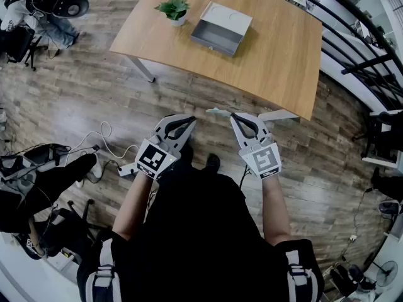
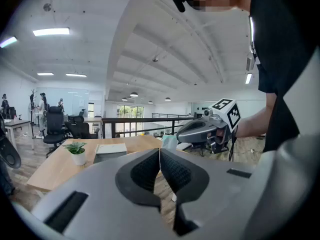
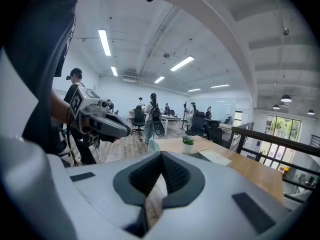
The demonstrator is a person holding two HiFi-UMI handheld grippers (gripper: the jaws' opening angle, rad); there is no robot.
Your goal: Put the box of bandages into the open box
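Right gripper point(image 1: 232, 116) jaws closed, pinching small pale box of bandages point(image 1: 218, 112) by very tip. Left gripper point(image 1: 190, 121) jaws closed, nothing inside. Open box point(image 1: 221, 29) far ahead on table point(image 1: 283, 61), beside plant point(image 1: 174, 9). Danger: thin hold, so bandages may slip and drop on walk over. Wires point(image 1: 104, 145) by feet may trip person.

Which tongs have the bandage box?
The right tongs: the pale bandage box sticks out from their tips. The left tongs are shut on nothing.
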